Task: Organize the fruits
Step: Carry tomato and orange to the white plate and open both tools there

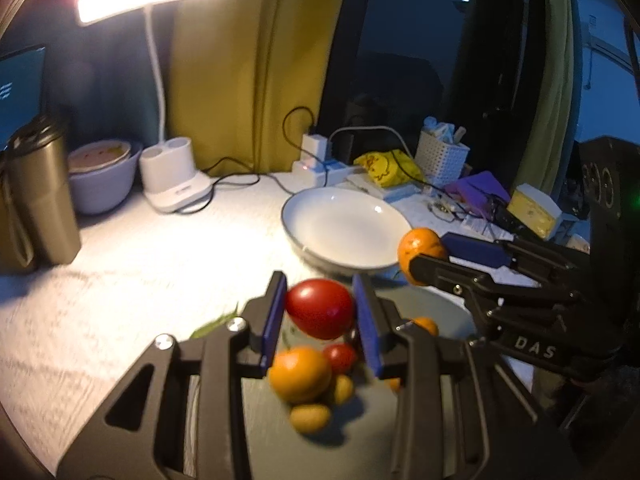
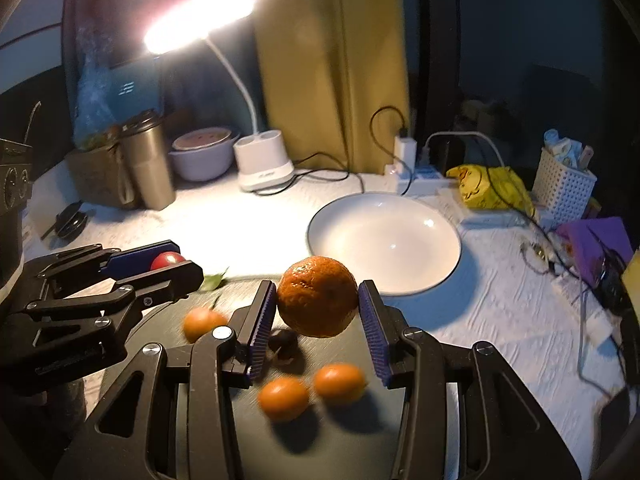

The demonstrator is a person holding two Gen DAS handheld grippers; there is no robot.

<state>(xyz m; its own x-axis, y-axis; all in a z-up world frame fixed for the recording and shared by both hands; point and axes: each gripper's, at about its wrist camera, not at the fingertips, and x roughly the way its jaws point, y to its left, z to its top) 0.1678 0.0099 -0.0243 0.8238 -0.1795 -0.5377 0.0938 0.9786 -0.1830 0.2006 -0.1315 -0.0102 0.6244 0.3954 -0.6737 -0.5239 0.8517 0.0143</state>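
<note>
My left gripper [image 1: 320, 304] is shut on a red tomato [image 1: 320, 309], held above a dark grey tray [image 1: 360, 440]. My right gripper [image 2: 318, 300] is shut on an orange mandarin [image 2: 317, 296], also above the tray [image 2: 340, 452]. Each gripper shows in the other's view: the right one with its mandarin [image 1: 420, 255], the left one with its tomato [image 2: 168, 260]. Several small orange fruits [image 2: 283, 398] and a small red tomato [image 1: 339, 357] lie on the tray. An empty white bowl [image 2: 384, 242] stands just beyond the tray, also in the left wrist view [image 1: 346, 232].
A lit desk lamp [image 2: 262, 168], a steel tumbler [image 2: 149, 164] and a lidded pale bowl [image 2: 202, 154] stand at the back left. A power strip with cables [image 2: 416, 174], a yellow bag [image 2: 492, 186], a white basket [image 2: 566, 186] and purple items [image 2: 592, 240] crowd the right. A green leaf [image 2: 212, 280] lies by the tray.
</note>
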